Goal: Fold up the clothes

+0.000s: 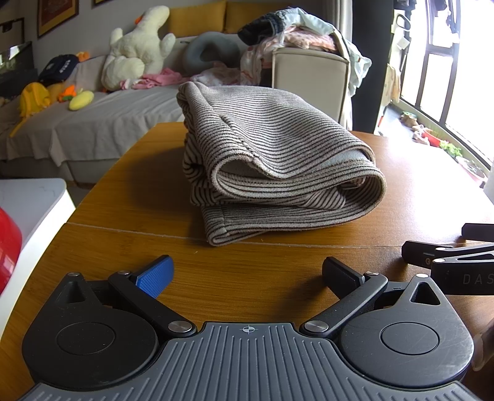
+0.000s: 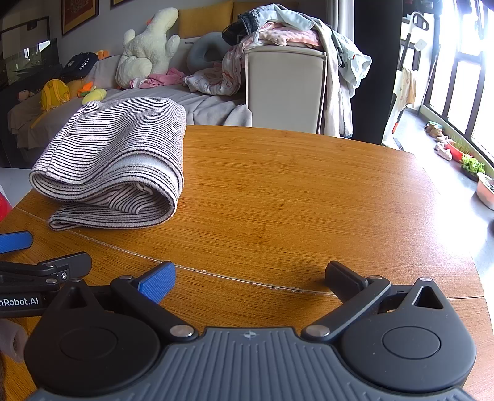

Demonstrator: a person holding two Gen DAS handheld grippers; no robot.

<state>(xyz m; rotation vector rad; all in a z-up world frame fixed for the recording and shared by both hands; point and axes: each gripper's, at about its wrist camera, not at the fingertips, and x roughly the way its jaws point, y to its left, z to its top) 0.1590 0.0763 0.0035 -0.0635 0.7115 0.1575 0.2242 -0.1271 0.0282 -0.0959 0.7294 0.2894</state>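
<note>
A grey garment with thin dark stripes (image 1: 271, 160) lies folded in a thick stack on the wooden table (image 1: 129, 197). It also shows in the right wrist view (image 2: 114, 166), at the table's left side. My left gripper (image 1: 247, 271) is open and empty, low over the table just in front of the stack. My right gripper (image 2: 250, 277) is open and empty, to the right of the stack over bare wood (image 2: 293, 197). Each gripper's fingers show at the edge of the other's view.
A beige chair (image 2: 287, 89) heaped with loose clothes (image 2: 278, 27) stands behind the table. A sofa (image 1: 102, 120) with plush toys is at the back left. A red object (image 1: 7, 243) on a white surface sits off the table's left edge. Windows are at the right.
</note>
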